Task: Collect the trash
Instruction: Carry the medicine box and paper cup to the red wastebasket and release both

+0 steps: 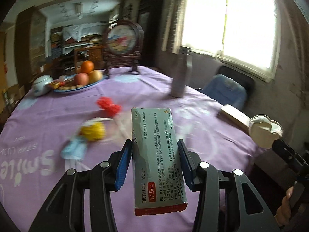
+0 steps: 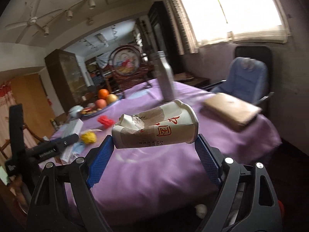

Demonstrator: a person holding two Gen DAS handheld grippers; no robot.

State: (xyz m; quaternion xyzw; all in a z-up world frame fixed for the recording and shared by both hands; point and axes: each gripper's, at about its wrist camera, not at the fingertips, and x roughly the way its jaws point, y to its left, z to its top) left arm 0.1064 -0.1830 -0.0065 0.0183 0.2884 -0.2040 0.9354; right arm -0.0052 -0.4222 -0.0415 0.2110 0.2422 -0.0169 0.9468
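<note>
I've got both hands full right now. My left gripper [image 1: 154, 148] has its blue pads clamped on the long sides of a grey medicine box [image 1: 157, 158] – red band on the near end, lettering running lengthwise – and the box pokes out past the fingertips toward 12 o'clock, held above the purple tablecloth [image 1: 48, 119].

My right gripper [image 2: 154, 145] is spread wide but not empty: a crushed paper cup [image 2: 154, 127] with red characters lies sideways across it, dented bottom against the left pad, rim against the right one. From the left camera that same cup [image 1: 264, 131] shows at about 3 o'clock, off the table edge.

Still on the cloth, going by the left view: a red crumpled wrapper [image 1: 109, 105] at roughly 11 o'clock from the box, a yellow crumpled thing [image 1: 93, 130] at 9 o'clock, and a pale blue packet [image 1: 74, 148] just beside it, nearer me. All three are smeared by blur, so I can't say more about what they are.

Further back there's a fruit plate [image 1: 77, 88] with an orange and apples at 10 o'clock, a white lidded jar [image 1: 41, 85] touching its left side, a metal bottle [image 1: 180, 73] standing at 1 o'clock, and a brown notebook [image 2: 231, 112] near the table's right edge. Round framed screen [image 1: 122, 38] at the far end.
</note>
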